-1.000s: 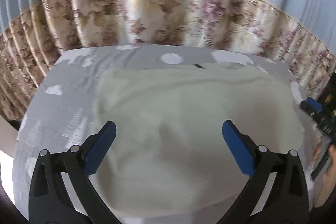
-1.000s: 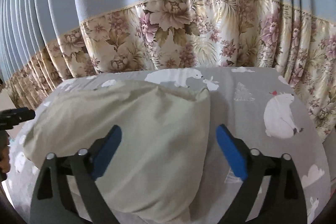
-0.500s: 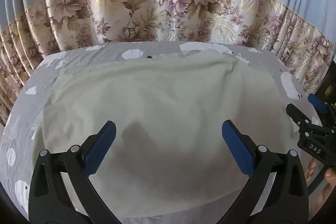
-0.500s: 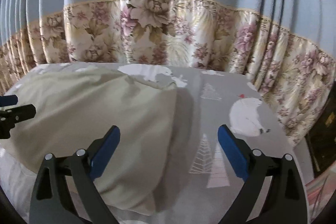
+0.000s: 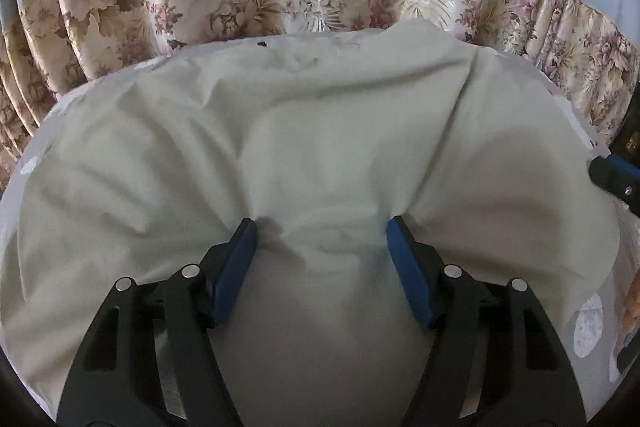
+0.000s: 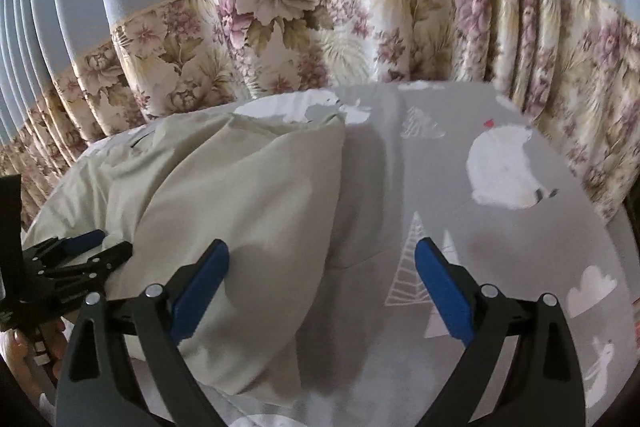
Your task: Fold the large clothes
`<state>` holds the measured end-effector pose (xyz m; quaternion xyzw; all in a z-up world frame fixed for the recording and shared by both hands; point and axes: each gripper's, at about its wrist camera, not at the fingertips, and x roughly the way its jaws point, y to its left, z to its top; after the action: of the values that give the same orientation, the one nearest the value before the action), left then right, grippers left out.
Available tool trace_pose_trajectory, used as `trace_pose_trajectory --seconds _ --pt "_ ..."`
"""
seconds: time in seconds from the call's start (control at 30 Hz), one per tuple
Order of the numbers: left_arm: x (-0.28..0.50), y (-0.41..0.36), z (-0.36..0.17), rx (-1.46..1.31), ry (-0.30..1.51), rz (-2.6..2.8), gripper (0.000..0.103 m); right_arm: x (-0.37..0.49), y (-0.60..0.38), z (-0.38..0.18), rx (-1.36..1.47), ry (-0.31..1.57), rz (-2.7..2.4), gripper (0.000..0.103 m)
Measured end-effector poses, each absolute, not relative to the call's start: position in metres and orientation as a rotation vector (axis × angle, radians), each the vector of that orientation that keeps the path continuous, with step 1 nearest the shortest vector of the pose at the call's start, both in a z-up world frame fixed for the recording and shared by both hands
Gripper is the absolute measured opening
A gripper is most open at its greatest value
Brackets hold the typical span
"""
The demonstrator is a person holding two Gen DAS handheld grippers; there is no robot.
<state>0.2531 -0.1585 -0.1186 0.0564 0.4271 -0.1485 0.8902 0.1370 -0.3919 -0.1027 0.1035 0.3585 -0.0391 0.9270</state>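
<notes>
A large pale cream garment [image 5: 320,131] lies spread on the grey printed bed sheet [image 6: 500,247]. My left gripper [image 5: 322,231] presses down into the cloth, its blue pads partly closed and bunching a fold between them. In the right wrist view the garment [image 6: 240,195] fills the left half, its folded edge running down the middle. My right gripper [image 6: 322,259] is open, hovering over that edge, holding nothing. The left gripper also shows in the right wrist view [image 6: 80,251], at the left edge.
A floral and blue curtain [image 6: 320,35] hangs right behind the bed's far edge. The sheet shows white bear and tree prints [image 6: 504,167] on the right. The right gripper's tip [image 5: 616,175] shows at the right edge of the left wrist view.
My left gripper has dropped onto the garment and its jaws have narrowed, gathering cloth between them. My right gripper has shifted slightly and stays open.
</notes>
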Motion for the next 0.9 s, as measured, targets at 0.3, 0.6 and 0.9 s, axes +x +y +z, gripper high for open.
trace_pose_trajectory --seconds 0.3,0.6,0.9 --pt "0.253 -0.148 -0.118 0.057 0.901 -0.294 0.05 0.138 -0.391 -0.11 0.31 0.765 -0.002 0.059" --pt "0.238 -0.153 -0.101 0.047 0.866 -0.296 0.004 0.146 -0.392 -0.119 0.36 0.795 0.048 0.059" --pt "0.253 -0.153 -0.119 0.092 0.887 -0.318 0.006 0.146 -0.396 -0.136 0.47 0.827 0.072 0.072"
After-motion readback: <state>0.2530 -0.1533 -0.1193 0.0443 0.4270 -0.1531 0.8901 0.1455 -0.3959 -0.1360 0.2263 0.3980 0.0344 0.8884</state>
